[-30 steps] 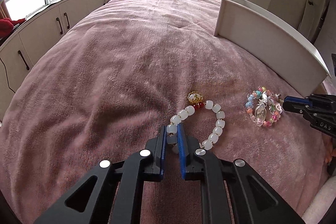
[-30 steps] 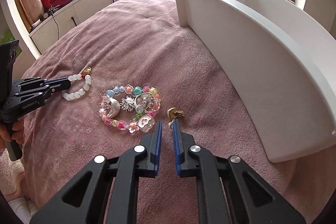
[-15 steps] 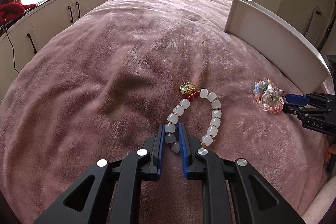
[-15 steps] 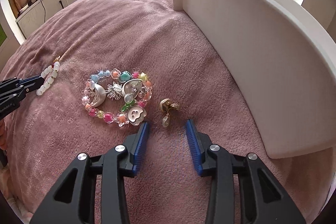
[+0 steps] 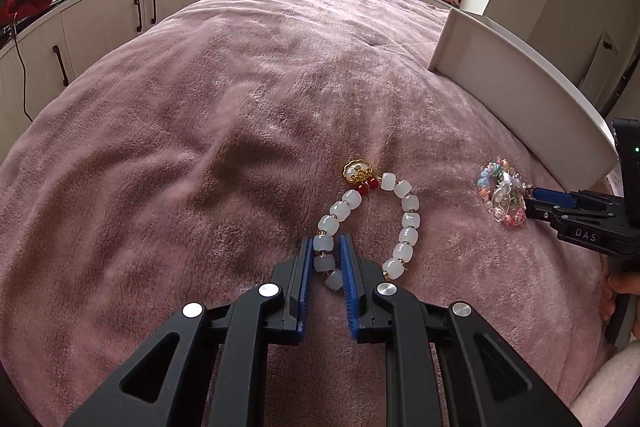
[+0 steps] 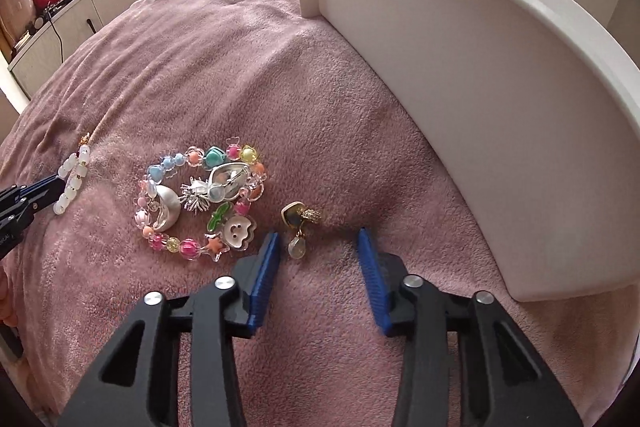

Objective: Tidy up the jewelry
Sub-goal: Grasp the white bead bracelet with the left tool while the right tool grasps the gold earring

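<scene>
Left gripper [image 5: 325, 254] is clamped on the white bead bracelet [image 5: 372, 223], just left of the colourful charm bracelet [image 6: 200, 199]. Right gripper [image 6: 318, 247], jaws just closing, stands apart around the earring [image 6: 300, 223] just right of it; closing off-centre could pinch blanket [image 6: 240, 67] fluff.

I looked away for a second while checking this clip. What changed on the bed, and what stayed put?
The right hand-held gripper opened from shut, then its jaws began closing again; they now straddle the earring without touching it. The left hand-held gripper stayed shut on the white bead bracelet. The colourful charm bracelet and white tray stayed put.
</scene>
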`<state>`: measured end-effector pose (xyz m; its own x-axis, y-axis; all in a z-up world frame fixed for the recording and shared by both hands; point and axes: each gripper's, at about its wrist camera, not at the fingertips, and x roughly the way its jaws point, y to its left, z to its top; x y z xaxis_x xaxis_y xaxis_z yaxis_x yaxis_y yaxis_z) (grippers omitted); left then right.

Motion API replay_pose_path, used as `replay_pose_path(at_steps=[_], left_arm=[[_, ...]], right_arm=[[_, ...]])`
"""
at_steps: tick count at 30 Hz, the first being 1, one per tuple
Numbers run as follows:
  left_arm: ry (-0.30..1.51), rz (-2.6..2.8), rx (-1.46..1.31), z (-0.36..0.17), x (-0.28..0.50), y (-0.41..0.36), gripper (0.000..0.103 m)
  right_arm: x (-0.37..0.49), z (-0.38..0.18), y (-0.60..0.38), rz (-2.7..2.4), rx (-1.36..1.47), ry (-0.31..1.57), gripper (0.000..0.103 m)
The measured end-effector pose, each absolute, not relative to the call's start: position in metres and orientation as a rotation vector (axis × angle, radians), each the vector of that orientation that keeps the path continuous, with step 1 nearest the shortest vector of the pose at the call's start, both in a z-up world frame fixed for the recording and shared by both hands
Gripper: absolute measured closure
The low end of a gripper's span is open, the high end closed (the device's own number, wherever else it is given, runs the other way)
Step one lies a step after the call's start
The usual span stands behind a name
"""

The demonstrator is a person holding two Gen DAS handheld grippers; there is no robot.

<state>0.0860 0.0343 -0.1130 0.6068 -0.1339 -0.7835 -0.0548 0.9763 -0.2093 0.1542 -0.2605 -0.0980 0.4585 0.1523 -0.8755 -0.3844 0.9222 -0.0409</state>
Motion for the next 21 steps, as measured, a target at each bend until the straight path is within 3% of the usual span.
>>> replay_pose_path(at_steps=[1,7,21], left_arm=[[0.918,-0.046,-0.221,-0.113,0.086,0.034,0.084],[0.911,-0.041,-0.215,-0.114,0.086,0.033,0.084],[0.847,-0.052,-0.132,-0.098,0.078,0.024,0.088]], right_arm=[[0.154,-0.096,-0.261,0.335,-0.236,1.039,0.086],[0.16,-0.097,-0.256,0.367,-0.207,1.045,0.097],[0.132,-0.056,-0.249,0.448,-0.199,0.9,0.098]])
